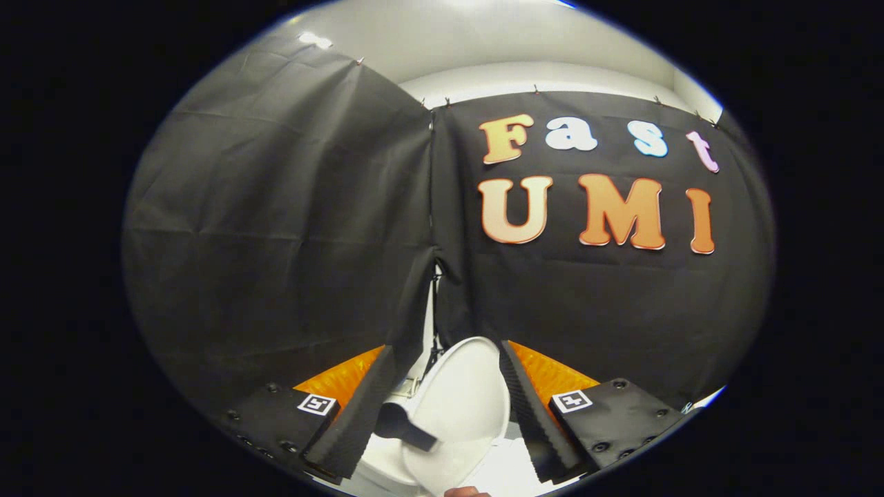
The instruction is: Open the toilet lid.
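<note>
Inside a booth of black cloth walls (pixel 276 228) under a pale ceiling (pixel 483 41). Nearest, at 6 o'clock, the gripper (pixel 447 348): fingers spread wide, clamping nothing. Between them the white oval plastic toilet lid (pixel 463 407), tilted up off the white toilet seat (pixel 376 462). At 9 o'clock on the lid, a dark flat tab (pixel 407 424) just beside the left finger.

Best done by keeping the rim centred between the fingers, following the hinge arc up and back rather than pushing straight ahead, and going slowly near upright so it does not slam.

No brand or legible label on the toilet; only square black-and-white coded markers (pixel 316 404) on the finger mounts.
</note>
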`<action>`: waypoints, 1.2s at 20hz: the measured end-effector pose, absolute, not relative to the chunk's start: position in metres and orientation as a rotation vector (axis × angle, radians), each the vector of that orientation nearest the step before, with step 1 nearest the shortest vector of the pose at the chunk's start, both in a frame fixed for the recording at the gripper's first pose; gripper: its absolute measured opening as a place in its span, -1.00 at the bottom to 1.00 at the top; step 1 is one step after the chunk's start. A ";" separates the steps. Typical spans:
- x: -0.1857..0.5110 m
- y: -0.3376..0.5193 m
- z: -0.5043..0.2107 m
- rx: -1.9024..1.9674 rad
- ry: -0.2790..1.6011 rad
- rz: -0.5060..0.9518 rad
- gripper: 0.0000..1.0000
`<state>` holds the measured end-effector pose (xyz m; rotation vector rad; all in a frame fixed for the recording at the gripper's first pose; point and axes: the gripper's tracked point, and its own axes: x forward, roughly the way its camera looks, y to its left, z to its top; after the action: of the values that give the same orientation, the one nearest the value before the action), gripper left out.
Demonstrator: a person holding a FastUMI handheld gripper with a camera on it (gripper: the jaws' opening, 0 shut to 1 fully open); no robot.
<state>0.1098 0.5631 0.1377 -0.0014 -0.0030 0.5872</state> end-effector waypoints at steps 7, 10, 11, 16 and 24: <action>0.139 0.423 0.173 0.034 -0.031 0.474 0.96; 0.141 0.358 0.163 0.023 -0.024 0.423 0.96; 0.139 0.333 0.160 0.004 -0.036 0.398 0.96; 0.125 0.227 0.137 -0.058 -0.059 0.297 0.96; 0.093 0.076 0.054 -0.101 -0.001 0.107 0.96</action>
<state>0.0931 0.0762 0.0544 -0.1008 -0.0007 0.1066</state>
